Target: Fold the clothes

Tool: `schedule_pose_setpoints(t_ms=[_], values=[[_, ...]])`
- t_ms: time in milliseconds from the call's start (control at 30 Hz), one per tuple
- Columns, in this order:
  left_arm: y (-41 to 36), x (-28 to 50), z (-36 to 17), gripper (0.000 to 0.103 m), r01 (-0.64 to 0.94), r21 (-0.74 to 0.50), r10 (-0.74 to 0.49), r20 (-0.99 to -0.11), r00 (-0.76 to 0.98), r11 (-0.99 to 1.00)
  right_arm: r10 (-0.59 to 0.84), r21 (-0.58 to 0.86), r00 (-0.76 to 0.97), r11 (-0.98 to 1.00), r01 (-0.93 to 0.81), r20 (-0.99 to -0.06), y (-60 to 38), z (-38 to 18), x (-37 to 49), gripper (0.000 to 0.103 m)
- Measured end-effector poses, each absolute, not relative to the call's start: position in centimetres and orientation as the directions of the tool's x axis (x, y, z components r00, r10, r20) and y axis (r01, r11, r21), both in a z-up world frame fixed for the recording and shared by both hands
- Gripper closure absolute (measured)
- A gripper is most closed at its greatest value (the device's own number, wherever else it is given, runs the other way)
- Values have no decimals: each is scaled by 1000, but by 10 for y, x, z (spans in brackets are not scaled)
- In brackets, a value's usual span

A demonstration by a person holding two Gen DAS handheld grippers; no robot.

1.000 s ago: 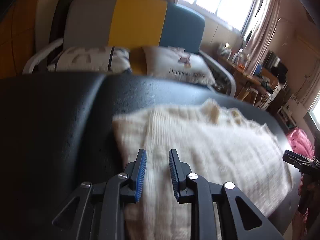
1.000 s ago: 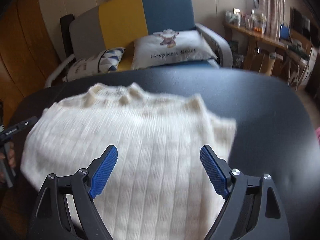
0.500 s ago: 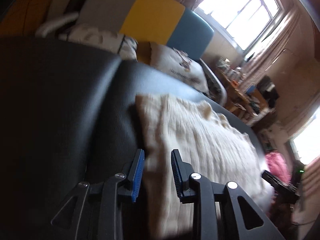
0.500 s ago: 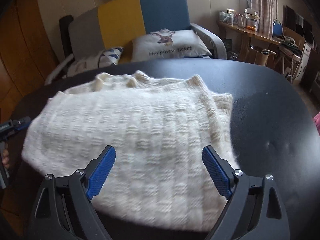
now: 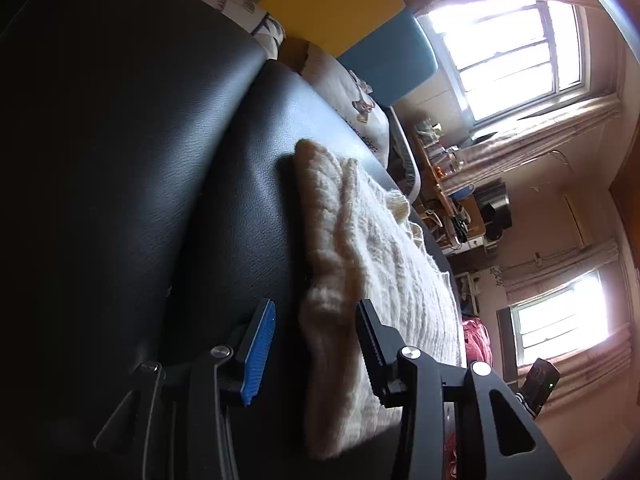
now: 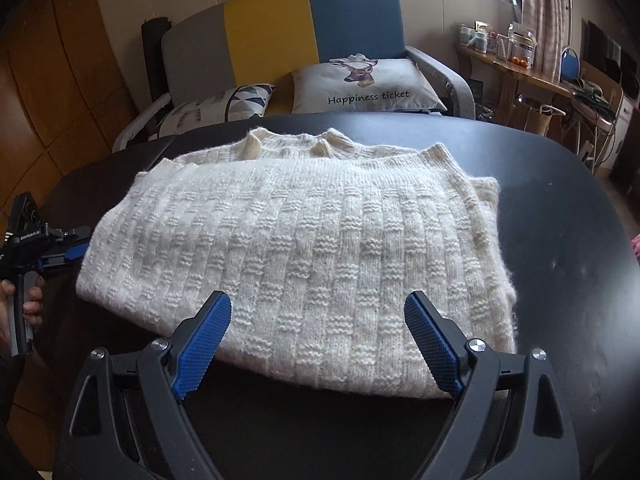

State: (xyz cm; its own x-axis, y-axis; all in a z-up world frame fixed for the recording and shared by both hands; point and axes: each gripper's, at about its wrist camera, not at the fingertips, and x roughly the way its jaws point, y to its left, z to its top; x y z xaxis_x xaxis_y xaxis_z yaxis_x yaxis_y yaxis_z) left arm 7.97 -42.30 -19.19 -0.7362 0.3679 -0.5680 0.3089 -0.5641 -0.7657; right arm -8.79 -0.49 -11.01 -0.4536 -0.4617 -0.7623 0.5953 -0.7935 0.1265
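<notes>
So, cream knit sweater [image 6: 304,248] lay half-folded on black table [image 6: 560,208]. Left tongs [image 5: 312,320] had just been opening, sweater's edge between, unpinched. Right tongs [image 6: 318,316] gaped wide, empty, over near hem. Next fold probably needed fresh grips.

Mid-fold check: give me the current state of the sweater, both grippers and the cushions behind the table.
cream sweater: folded over, lying flat on the black table, nothing gripping it.
left gripper: open, jaws just been opening, sweater's edge between them, pads not pressing.
right gripper: open wide above the near hem.
deer cushion: leaning on the sofa.
patterned cushion: lying flat.
</notes>
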Motion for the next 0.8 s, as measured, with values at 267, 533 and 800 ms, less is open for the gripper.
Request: schedule_pose_setpoints(t_ms=[267, 533, 800], values=[[-426, 50, -198, 60, 264, -804, 448, -533, -718, -533, -449, 91, -458, -783, 615, -767, -21, -105, -88, 12], [-410, 24, -191, 73, 264, -727, 410, -605, -682, -634, -430, 93, -454, -797, 596, -780, -23, -114, -99, 12], [-396, 34, -170, 86, 286, -656, 305, -634, -711, -698, -436, 153, -470, -836, 527, -768, -3, -117, -119, 12]])
